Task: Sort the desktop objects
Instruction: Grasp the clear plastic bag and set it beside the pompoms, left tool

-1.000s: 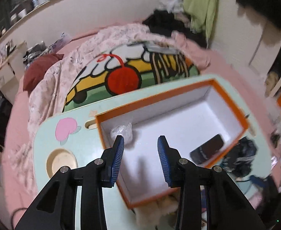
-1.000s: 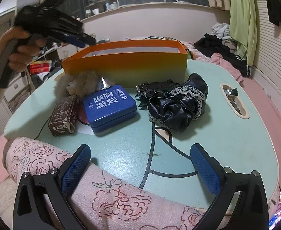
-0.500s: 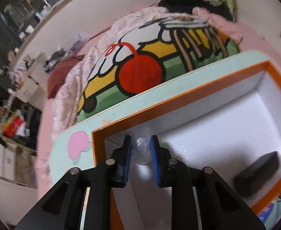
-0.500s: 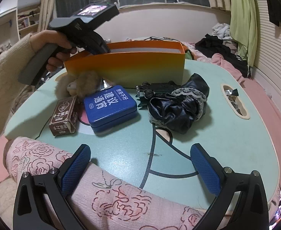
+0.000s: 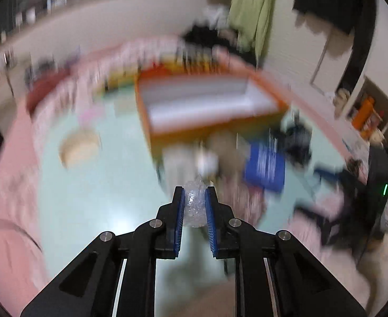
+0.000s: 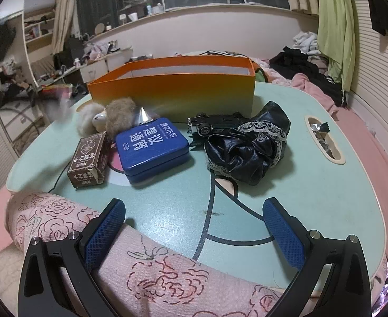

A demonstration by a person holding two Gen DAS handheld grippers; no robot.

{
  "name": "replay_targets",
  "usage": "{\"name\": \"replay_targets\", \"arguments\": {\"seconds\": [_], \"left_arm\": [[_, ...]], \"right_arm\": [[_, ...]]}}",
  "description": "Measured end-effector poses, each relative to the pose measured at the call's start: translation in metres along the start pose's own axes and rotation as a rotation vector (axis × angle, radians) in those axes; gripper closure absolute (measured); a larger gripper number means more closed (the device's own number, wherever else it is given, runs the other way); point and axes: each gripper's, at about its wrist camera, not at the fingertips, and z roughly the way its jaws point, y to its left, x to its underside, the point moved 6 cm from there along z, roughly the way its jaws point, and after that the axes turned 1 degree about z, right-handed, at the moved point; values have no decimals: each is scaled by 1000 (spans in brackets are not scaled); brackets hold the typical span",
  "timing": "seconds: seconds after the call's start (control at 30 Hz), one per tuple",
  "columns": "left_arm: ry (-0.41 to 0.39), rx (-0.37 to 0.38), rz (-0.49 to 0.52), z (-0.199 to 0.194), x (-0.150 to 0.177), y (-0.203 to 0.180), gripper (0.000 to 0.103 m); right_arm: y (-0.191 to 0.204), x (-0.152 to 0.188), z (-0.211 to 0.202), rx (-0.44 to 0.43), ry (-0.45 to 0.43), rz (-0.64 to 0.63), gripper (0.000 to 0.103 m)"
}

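My left gripper (image 5: 194,206) is shut on a clear crumpled plastic wad (image 5: 194,206), held above the pale green table (image 5: 93,198); that view is motion-blurred. The orange box (image 6: 172,92) with white inside stands at the table's far side, and also shows in the left wrist view (image 5: 207,105). In front of it lie a blue tin (image 6: 151,148), a brown card box (image 6: 88,162), a furry toy (image 6: 112,116), a black toy car (image 6: 215,125) and a black lace-trimmed scrunchie (image 6: 249,150). My right gripper (image 6: 194,232) is open and empty over the near table edge.
A pink rose-print cloth (image 6: 114,264) lies under my right gripper at the table's front. An oval slot (image 6: 323,140) at the table's right holds wrappers. A round recess (image 5: 79,148) sits at the table's left. Bed and clothes lie behind.
My left gripper closed on the plastic wad inside the orange box, lifted it out and swung back over the table's left. The right gripper has not moved.
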Motion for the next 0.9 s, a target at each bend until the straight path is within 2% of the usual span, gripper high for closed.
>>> {"name": "replay_targets", "arguments": {"seconds": [0.03,0.07,0.13,0.23,0.27,0.3,0.33,0.37,0.4,0.43,0.47,0.53,0.63,0.67,0.7,0.77,0.9], "left_arm": [[31,4,-24,10,8,2,86],[-14,4,-27,13,8,-1,86],[-55,-17,-17,16,3,-9,86],[-139,69,-34,14,-10,-24,85],[-147,77,-35,13,-9,-26,75],[-152,66,-37,11,-8,-26,58],[-173,46,-33,5,-7,-25,47],[-209,27,-27,0,-6,-25,29],[-251,1,-25,-7,-3,-22,20],[-297,-39,-21,-16,3,-19,20],[-302,-53,-13,-19,8,-18,19],[-252,-62,12,-15,22,-15,19],[-183,-120,2,6,47,-12,19],[-161,-130,6,19,55,-14,15],[-226,-185,48,21,57,-20,14],[-246,-189,13,27,58,-23,13],[-192,-202,-2,39,47,-19,10]], "right_arm": [[0,0,0,0,0,0,0],[1,0,0,1,0,-1,0],[0,1,0,-1,0,2,0],[1,1,-1,-1,0,0,0],[1,1,0,-1,0,0,0],[-2,2,-1,-3,0,0,0],[0,2,-1,-3,0,-1,0],[-2,2,-1,-3,0,-1,0],[-2,2,-1,-3,0,-1,0],[-2,2,-1,-3,0,-1,0],[-1,2,-1,-3,0,-1,0],[-2,2,-1,-4,0,-1,0],[-2,2,-1,-4,0,-1,0],[-2,2,-1,-4,0,-1,0],[-2,2,-2,-1,-1,-6,0],[-2,2,-1,-1,1,-5,0],[-1,1,-1,-2,0,-4,0]]}}
